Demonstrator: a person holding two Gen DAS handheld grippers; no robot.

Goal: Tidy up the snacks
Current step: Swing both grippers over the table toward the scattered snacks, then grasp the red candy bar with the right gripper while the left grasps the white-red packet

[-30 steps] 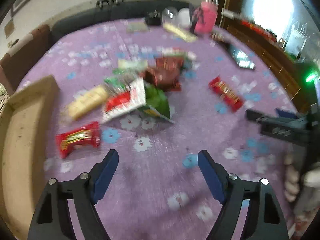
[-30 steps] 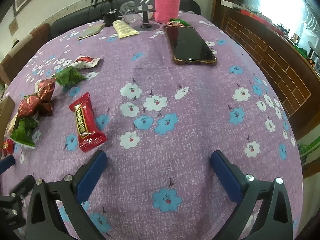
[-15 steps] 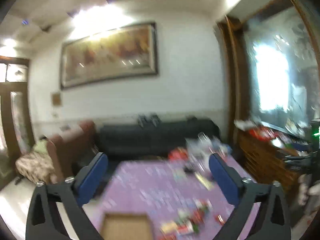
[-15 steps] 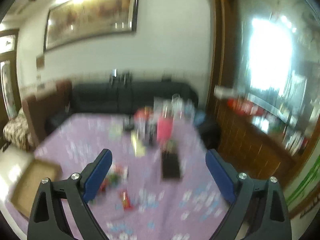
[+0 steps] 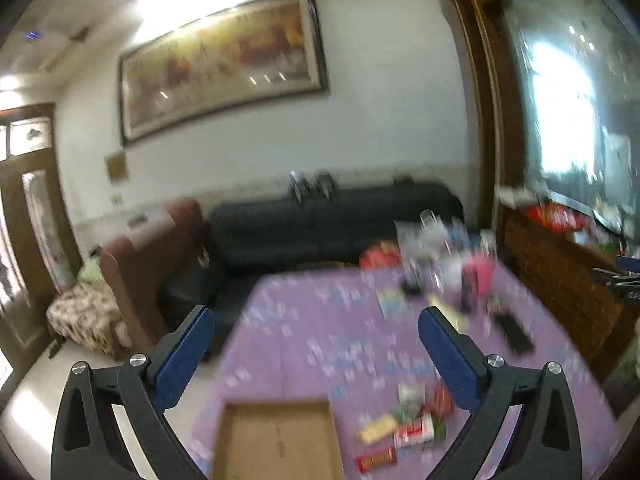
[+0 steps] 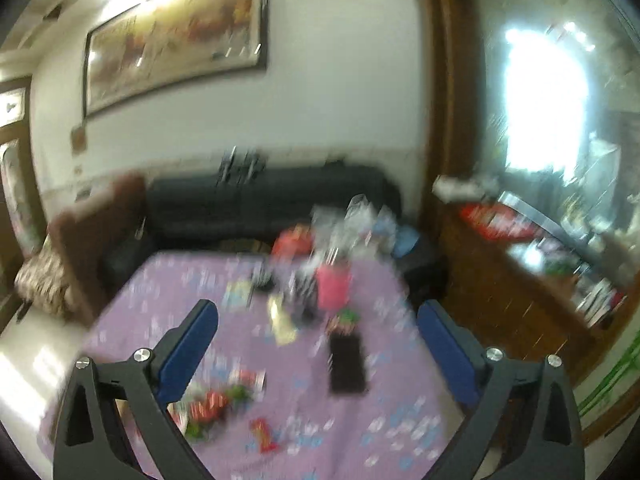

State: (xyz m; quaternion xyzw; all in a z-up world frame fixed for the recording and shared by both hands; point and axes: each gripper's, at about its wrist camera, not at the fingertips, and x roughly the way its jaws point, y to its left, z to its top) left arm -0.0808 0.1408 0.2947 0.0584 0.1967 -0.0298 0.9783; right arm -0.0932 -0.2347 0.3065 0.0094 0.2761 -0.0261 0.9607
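Both views are blurred and look across the room from high above the table. A pile of snack packets (image 5: 408,428) lies on the purple flowered tablecloth (image 5: 304,344), right of an open cardboard box (image 5: 276,440). The pile also shows in the right wrist view (image 6: 216,400), with a lone red packet (image 6: 264,436) nearer. My left gripper (image 5: 316,344) is open and empty, far above the table. My right gripper (image 6: 316,340) is open and empty too, equally high.
A black phone (image 6: 347,364), a pink bottle (image 6: 333,288), clear containers and small items stand at the table's far end. A dark sofa (image 5: 328,224) and a brown armchair (image 5: 140,264) lie beyond. A wooden cabinet (image 6: 520,288) runs along the right.
Both grippers have lifted from just above the tablecloth to high over it and tilted up toward the room. Both stayed open and empty.
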